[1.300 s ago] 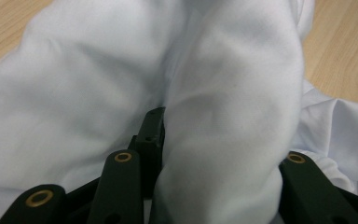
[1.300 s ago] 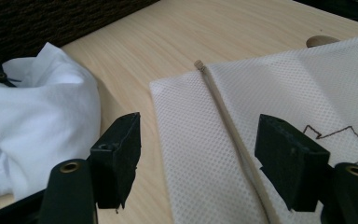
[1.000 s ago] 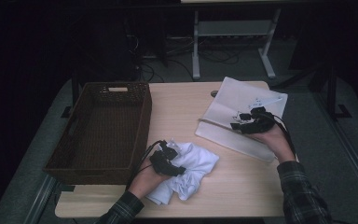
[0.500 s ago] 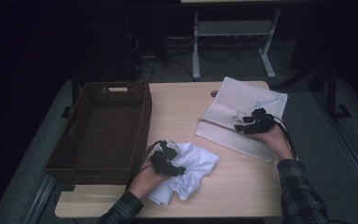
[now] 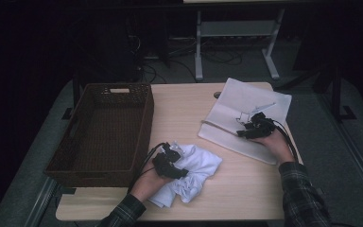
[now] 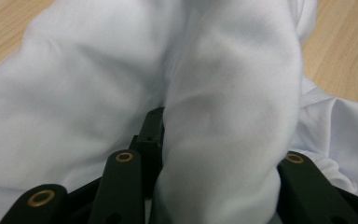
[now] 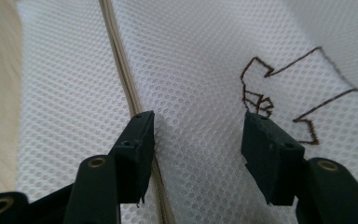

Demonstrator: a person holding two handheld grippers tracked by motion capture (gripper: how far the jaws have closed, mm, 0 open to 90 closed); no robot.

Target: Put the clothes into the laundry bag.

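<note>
Left gripper (image 5: 170,161) sits at the near left of the table (image 5: 246,189), jaws clamped on a thick fold of the crumpled white cloth (image 5: 194,172), bunched between them in the left gripper view (image 6: 223,140). Right gripper (image 5: 255,130) is down on the white mesh bag (image 5: 246,101) at the far right, jaws partly apart and just been closing, pads (image 7: 137,140) against the mesh (image 7: 200,121) beside its zipper (image 7: 121,60), nothing pinched yet. Wicker basket (image 5: 104,127) stands left of the cloth.
</note>
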